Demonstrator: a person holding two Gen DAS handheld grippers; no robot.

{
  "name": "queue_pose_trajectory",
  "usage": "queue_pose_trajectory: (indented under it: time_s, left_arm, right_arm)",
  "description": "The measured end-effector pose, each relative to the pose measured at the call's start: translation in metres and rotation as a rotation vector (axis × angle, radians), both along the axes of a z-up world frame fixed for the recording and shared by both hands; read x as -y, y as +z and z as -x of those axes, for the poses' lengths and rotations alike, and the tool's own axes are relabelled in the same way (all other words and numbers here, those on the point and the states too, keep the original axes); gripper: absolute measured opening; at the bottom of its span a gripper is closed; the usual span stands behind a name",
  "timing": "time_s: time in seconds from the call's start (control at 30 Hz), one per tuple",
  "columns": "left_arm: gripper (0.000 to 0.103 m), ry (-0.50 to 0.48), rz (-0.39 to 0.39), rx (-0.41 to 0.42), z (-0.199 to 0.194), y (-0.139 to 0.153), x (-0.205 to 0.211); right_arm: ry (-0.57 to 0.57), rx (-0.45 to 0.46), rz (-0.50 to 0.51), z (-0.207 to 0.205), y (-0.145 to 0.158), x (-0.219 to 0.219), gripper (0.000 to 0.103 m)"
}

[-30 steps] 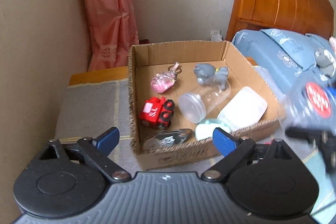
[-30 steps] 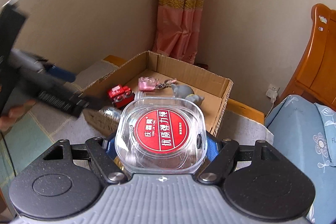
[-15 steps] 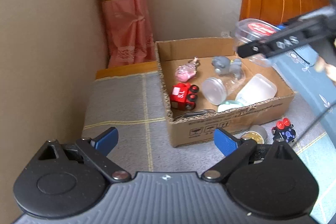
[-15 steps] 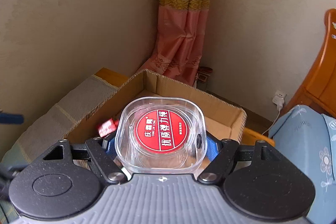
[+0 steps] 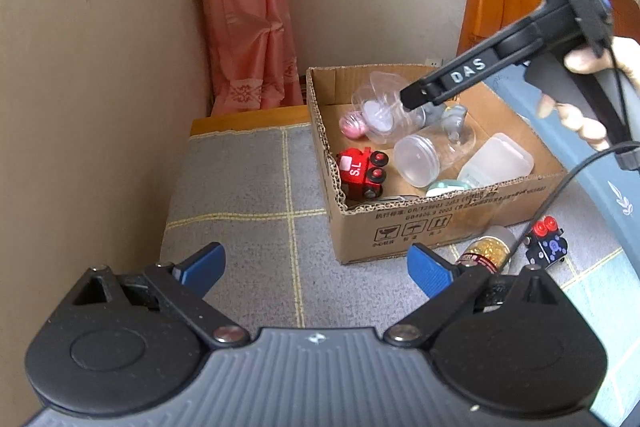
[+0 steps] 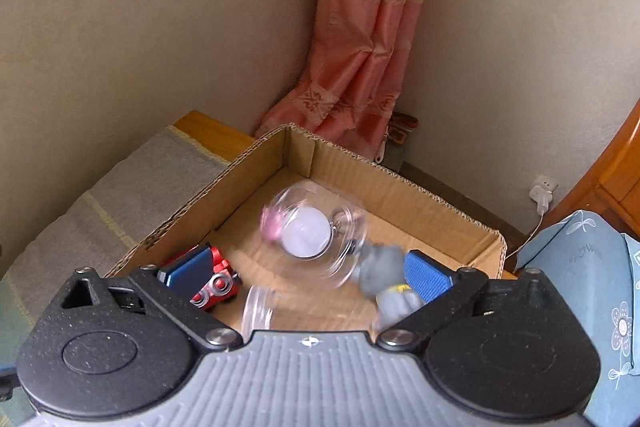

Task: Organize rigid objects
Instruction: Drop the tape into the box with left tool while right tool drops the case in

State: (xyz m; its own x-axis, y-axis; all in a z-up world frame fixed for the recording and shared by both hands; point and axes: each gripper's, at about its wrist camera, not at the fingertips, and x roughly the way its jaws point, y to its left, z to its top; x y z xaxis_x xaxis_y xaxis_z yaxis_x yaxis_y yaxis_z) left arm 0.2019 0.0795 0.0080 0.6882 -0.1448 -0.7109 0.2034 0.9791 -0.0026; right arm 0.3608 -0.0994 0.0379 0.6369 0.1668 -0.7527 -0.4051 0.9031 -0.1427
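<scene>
A cardboard box sits on the grey mat. Inside are a red toy train, a pink keychain, a grey toy figure, a clear jar and a white case. A clear square case is blurred in mid-air just beyond my right gripper, which is open above the box. The case also shows in the left wrist view. My left gripper is open and empty, in front of the box.
A gold-filled jar and a small black toy with red knobs lie on the mat in front of the box. A wall is to the left, a pink curtain behind, and a blue-covered bed at right.
My right gripper moved over the box, opened and let go of the clear case, which is now dropping into the box. My left gripper has drawn back from the box.
</scene>
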Motion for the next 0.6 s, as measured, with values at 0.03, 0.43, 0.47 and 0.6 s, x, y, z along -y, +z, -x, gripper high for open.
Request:
queue_pose_trajectory:
  time_s: [0.03, 0.43, 0.47, 0.6]
  left_arm:
    - [0.097, 0.001, 0.000, -0.001, 0.001, 0.000, 0.000]
    - [0.097, 0.007, -0.020, 0.005, 0.018, 0.008, 0.011]
    - [0.099, 0.012, -0.022, 0.004, 0.020, 0.008, 0.011]
    - [0.100, 0.020, -0.018, -0.004, 0.028, 0.006, 0.015]
  right_arm:
    - [0.000, 0.001, 0.001, 0.004, 0.001, 0.001, 0.103]
    - [0.024, 0.022, -0.034, 0.059, 0.013, 0.017, 0.103]
    - [0.022, 0.025, -0.037, 0.064, 0.013, 0.019, 0.103]
    - [-0.001, 0.028, -0.074, 0.089, 0.007, 0.035, 0.103]
